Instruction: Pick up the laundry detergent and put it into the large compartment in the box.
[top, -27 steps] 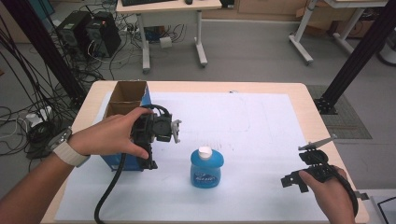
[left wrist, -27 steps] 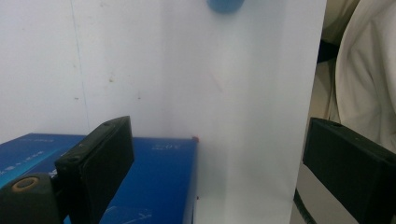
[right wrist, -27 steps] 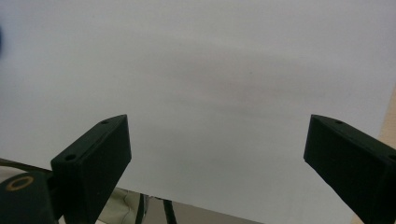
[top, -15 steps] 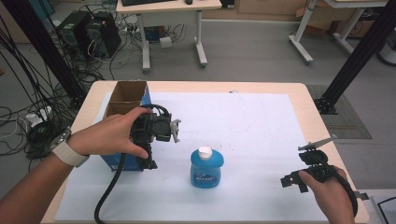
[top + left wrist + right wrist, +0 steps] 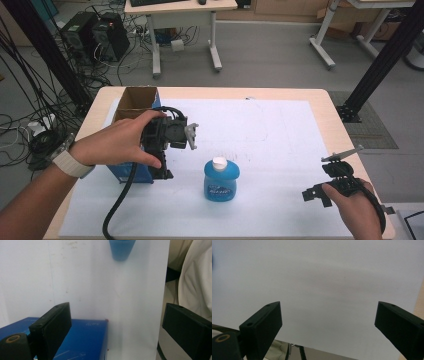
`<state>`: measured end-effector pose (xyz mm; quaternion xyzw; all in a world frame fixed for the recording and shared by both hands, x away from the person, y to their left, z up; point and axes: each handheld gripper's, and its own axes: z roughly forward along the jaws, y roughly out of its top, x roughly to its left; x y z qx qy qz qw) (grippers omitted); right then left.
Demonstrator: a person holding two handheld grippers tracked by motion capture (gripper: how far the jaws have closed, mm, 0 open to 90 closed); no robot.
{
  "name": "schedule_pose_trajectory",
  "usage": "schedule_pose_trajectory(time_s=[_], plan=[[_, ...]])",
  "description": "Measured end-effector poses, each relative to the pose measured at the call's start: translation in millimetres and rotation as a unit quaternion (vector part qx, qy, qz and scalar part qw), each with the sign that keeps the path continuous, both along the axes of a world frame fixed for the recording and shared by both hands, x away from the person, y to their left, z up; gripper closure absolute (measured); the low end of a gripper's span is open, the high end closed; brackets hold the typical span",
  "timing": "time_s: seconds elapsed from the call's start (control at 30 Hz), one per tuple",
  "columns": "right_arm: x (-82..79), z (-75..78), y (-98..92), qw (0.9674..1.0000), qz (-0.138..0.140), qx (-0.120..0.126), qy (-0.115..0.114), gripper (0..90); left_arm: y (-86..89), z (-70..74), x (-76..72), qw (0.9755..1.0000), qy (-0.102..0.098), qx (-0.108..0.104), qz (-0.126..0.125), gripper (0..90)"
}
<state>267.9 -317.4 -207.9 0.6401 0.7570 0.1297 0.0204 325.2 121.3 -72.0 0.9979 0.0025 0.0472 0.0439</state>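
Left hand-held gripper [image 5: 162, 162] at the near corner of the blue box [image 5: 131, 173], held from behind by the left hand [image 5: 117, 145], black cable [image 5: 117, 205] trailing toward the near edge of the tabletop [image 5: 300, 95]. Jaws spread wide in the left gripper view [image 5: 113, 332], nothing between the pads; one jaw just above the box's blue top [image 5: 82, 340], the other out over the white sheet [image 5: 82, 277] near its edge. No contact between pads and box that can be made out.

Blue box standing on the left part of the white sheet [image 5: 280, 130], brown flaps open at its far end, near end just beside the left hand-held gripper. Blue bottle [image 5: 221, 179] with a white cap upright on the sheet, near the middle toward the person's side, to the right of the box and apart from it; seen in the left gripper view as a blurred blue shape [image 5: 121, 250] at the top, straight ahead of the jaws.

Right hand-held gripper [image 5: 320, 192] low at the right near corner of the tabletop, gripped by the right hand [image 5: 357, 210], well apart from bottle and box. Jaws likewise spread wide in the right gripper view [image 5: 327, 327], empty, pointing across bare white sheet [image 5: 324, 277].
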Motion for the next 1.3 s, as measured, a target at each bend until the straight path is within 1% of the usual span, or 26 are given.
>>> schedule_pose_trajectory(time_s=[0.1,0.13,0.2,0.33,0.53,0.57,0.6,0.67,0.7,0.77,0.87,1.0,1.03,1.13,1.3], plan=[[-0.2,-0.1,-0.4,1.0,-0.002,0.001,0.0,7.3,-3.1,6.0,-1.8,1.0,-0.006,-0.002,0.002,9.0],[-0.2,-0.1,-0.4,1.0,-0.002,0.001,0.0,7.3,-3.1,6.0,-1.8,1.0,-0.006,-0.002,0.002,8.8],[-0.7,-0.2,-0.7,1.0,-0.002,0.002,-0.001,7.2,-6.5,13.2,-3.5,0.9999,-0.007,-0.007,-0.004,8.8],[-1.6,-0.5,-1.6,1.0,-0.002,0.001,-0.003,7.3,-14.2,20.1,-7.1,0.9999,-0.009,-0.008,-0.01,8.8],[-1.5,-0.9,-1.3,1.0,-0.004,0.002,-0.002,7.2,-33.3,24.4,-8.9,0.9996,-0.005,-0.007,-0.026,8.3],[-1.5,-0.9,-1.3,1.0,-0.004,0.002,-0.002,7.2,-33.3,24.4,-8.9,0.9996,-0.005,-0.007,-0.026,8.3],[-1.9,-1.3,-1.1,1.0,-0.005,0.004,-0.003,7.3,-39.4,24.9,-8.0,0.9995,-0.003,-0.008,-0.029,8.3],[-1.4,-0.8,-0.5,1.0,-0.005,0.003,-0.002,7.2,-45.2,25.0,-7.7,0.9994,-0.003,-0.012,-0.032,8.4],[-1.6,-0.6,-0.4,1.0,-0.006,0.004,-0.002,7.3,-48.4,25.2,-6.8,0.9993,0.0,-0.013,-0.034,8.3],[-2.6,-0.3,-0.8,1.0,-0.002,0.004,-0.005,7.2,-55.0,24.9,-7.2,0.9991,-0.001,-0.011,-0.042,8.4],[-3.1,0.6,-0.8,1.0,-0.002,0.004,-0.006,7.2,-63.1,22.7,-8.1,0.9989,-0.001,-0.007,-0.045,8.4],[-3.7,0.3,-1.8,1.0,-0.003,0.004,-0.007,7.3,-73.8,17.0,-6.4,0.9989,-0.001,-0.002,-0.046,8.3],[-3.7,-0.1,-2.0,1.0,-0.004,0.006,-0.006,7.2,-74.6,15.6,-5.7,0.999,0.0,-0.004,-0.045,8.2],[-4.2,-1.5,-2.6,0.9999,-0.002,0.007,-0.007,7.2,-80.1,10.9,-2.6,0.9991,0.003,-0.002,-0.043,8.1],[-5.6,-1.5,-3.5,0.9999,-0.002,0.007,-0.008,7.3,-86.7,1.8,3.7,0.9991,0.013,-0.001,-0.041,8.0]])
